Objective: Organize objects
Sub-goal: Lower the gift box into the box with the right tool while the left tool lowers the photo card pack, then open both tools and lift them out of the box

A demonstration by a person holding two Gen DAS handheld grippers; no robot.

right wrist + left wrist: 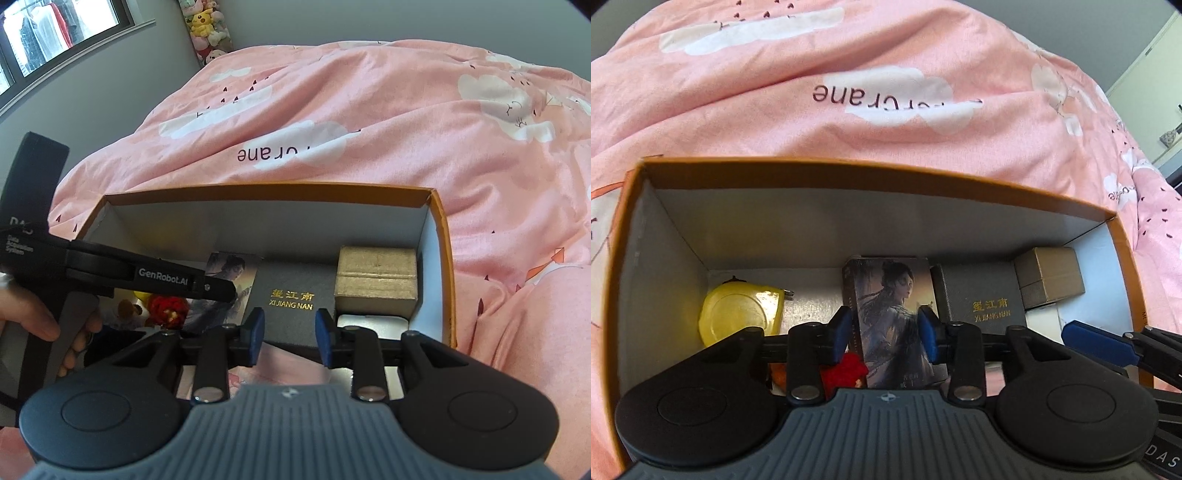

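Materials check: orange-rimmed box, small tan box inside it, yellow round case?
Orange-rimmed box: looks like paperboard, matte grey inside, with a thin folded rim and creased corners.
Small tan box: likely corrugated cardboard, matte brown, with a seam between its top flaps.
Yellow round case: probably moulded plastic, glossy and slightly translucent, showing highlights.

Open box (871,177) sits on the quilt (849,74), which spreads behind it and to both sides. Inside, left to right along the far wall: tape measure (738,314), illustrated card box (890,295), dark lettered box (979,299), then cardboard box (1049,277) in the far right corner; a knitted item (849,369) lies nearer, between tape measure and card box. Left gripper (886,328) straddles the card box, right gripper (290,332) is over the lettered box.
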